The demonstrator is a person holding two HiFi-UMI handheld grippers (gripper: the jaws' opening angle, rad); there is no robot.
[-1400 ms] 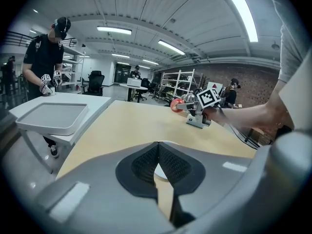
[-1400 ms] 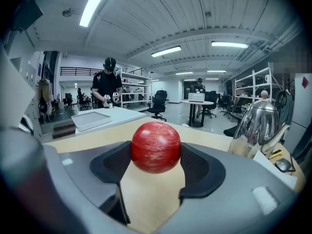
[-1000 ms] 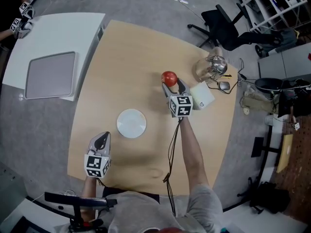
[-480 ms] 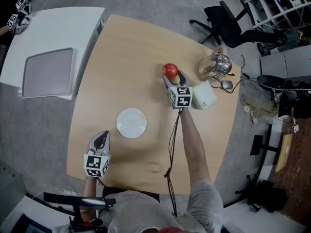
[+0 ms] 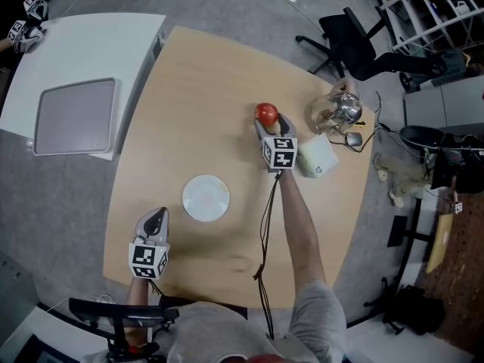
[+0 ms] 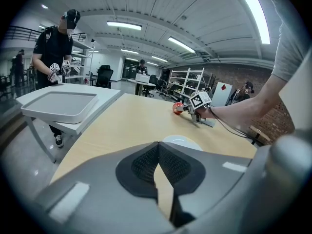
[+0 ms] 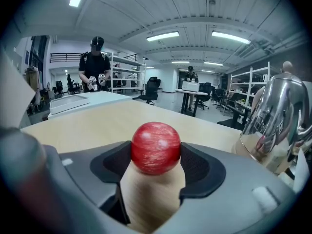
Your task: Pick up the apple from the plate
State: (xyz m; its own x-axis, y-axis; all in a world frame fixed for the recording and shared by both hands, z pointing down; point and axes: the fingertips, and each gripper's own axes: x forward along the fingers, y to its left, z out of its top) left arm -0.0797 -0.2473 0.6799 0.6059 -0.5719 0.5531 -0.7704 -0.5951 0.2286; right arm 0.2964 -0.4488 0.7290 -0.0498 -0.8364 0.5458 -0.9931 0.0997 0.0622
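Observation:
A red apple [image 5: 265, 113] sits between the jaws of my right gripper [image 5: 269, 119], far from the person, past the table's middle. In the right gripper view both pads press its sides [image 7: 155, 147], so that gripper is shut on the apple just over the tabletop; whether it touches the wood I cannot tell. The white plate [image 5: 206, 197] lies bare nearer the person, to the left of that arm. My left gripper [image 5: 155, 218] hovers by the near left table edge with its pads [image 6: 146, 162] together and nothing between them. The left gripper view shows the plate [image 6: 181, 141] and, farther off, the apple [image 6: 178, 107].
A shiny kettle [image 5: 338, 108] and a white box [image 5: 316, 155] stand right of the apple, a mouse [image 5: 348, 134] beside them. A white side table with a grey tray [image 5: 76, 116] stands to the left, a person [image 6: 56, 48] behind it. An office chair [image 5: 352, 40] is beyond the table.
My right gripper has carried the apple a little farther from the person and lower toward the tabletop. The left gripper and the plate have stayed put.

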